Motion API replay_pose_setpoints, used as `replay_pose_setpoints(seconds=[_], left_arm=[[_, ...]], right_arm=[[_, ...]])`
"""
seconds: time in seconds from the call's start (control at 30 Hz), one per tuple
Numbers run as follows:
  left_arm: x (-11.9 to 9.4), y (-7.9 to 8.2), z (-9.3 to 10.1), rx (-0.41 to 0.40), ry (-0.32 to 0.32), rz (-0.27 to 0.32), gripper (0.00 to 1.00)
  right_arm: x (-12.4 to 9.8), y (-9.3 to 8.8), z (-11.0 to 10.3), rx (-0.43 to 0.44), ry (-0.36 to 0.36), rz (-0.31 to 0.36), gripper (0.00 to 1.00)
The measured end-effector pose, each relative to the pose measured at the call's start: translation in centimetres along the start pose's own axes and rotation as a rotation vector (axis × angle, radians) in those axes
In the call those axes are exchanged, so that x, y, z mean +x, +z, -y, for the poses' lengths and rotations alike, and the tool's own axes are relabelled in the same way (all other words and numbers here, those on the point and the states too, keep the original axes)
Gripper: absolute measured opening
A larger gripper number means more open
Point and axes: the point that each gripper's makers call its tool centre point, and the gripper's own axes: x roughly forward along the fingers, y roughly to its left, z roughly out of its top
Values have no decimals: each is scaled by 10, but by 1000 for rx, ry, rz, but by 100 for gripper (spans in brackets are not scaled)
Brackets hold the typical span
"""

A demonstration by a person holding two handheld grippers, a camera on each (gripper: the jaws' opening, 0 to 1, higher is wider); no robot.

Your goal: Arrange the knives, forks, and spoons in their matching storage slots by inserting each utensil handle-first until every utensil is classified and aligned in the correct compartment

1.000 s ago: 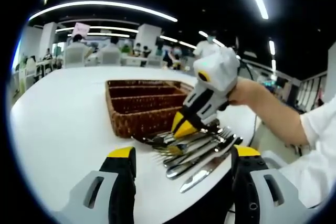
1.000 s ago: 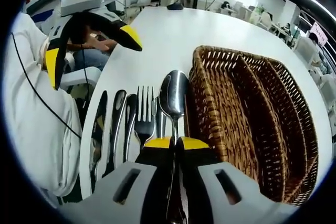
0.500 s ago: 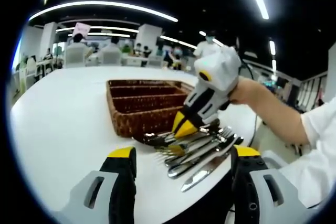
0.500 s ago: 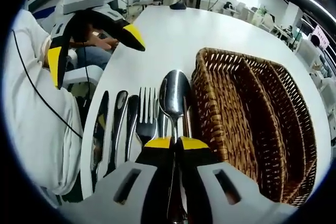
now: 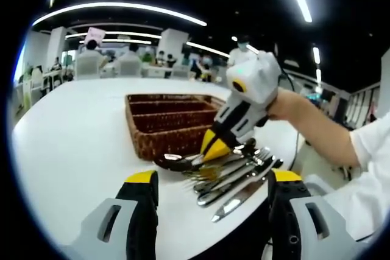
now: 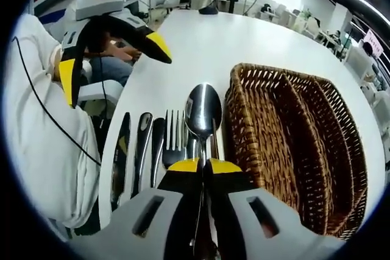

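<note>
- Where the right gripper view begins, the right tool (image 6: 203,165) is clamped on the handle of a spoon (image 6: 203,111), whose bowl points away, raised over the other cutlery.
- Under and beside it, a fork (image 6: 174,140) and several more utensils (image 6: 137,150) lie in a row on the white worktop (image 6: 201,47), just beside the wicker caddy (image 6: 292,144).
- Beyond them in that view, the left tool (image 6: 113,47) hangs over the worktop's edge with its jaws spread wide, holding nothing.
- From the left gripper view, the left tool's own yellow-tipped jaws stand well apart at the bottom; past them, the right tool (image 5: 210,148) holds the spoon (image 5: 177,161) over the cutlery pile (image 5: 234,175), with the caddy (image 5: 164,120) behind.
- Farther off, people sit at other tables under strip lights.
</note>
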Motion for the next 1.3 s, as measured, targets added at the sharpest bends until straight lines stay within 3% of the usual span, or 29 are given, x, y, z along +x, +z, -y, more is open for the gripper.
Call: replay_pose_setpoints(seconds=[0.83,1.3], left_arm=[[-4,2,-3,-7,12,12,73],[1,3,-2,-10,4,16,74]], right_arm=[[-7,26,-9,3,39,61,2],[-22,22,-6,11,17,56,2]])
